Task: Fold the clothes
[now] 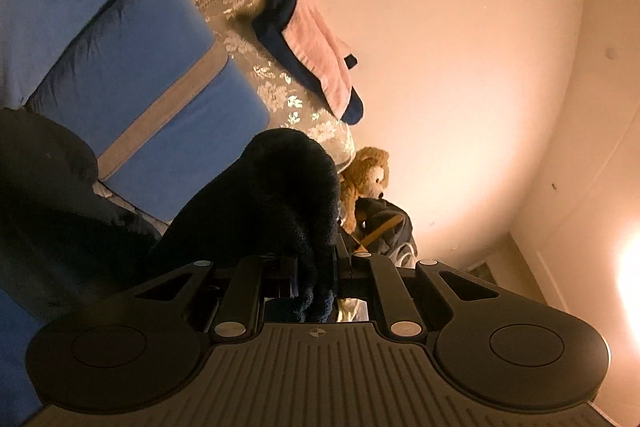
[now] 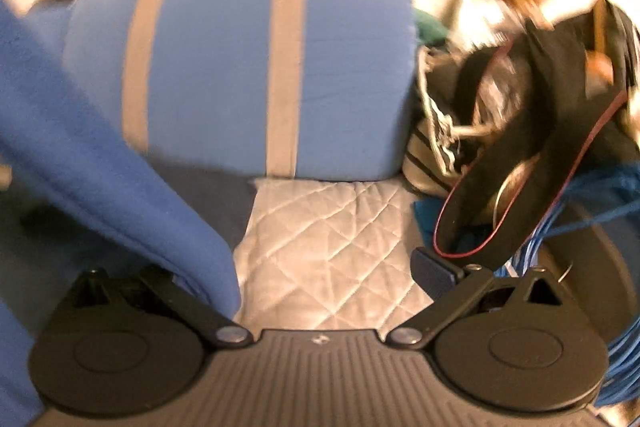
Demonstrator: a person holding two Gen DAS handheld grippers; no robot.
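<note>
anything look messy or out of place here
Yes. A pink towel and a dark blue garment hang unfolded over the edge of the floral-covered sofa. To the right of the blue striped cushion lies a jumble of bags, straps and blue cord.

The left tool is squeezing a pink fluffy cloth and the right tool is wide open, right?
Not quite. In the left wrist view, the left tool squeezes a dark navy fluffy cloth; the pink towel lies apart on the sofa back. The right tool is wide open.
</note>
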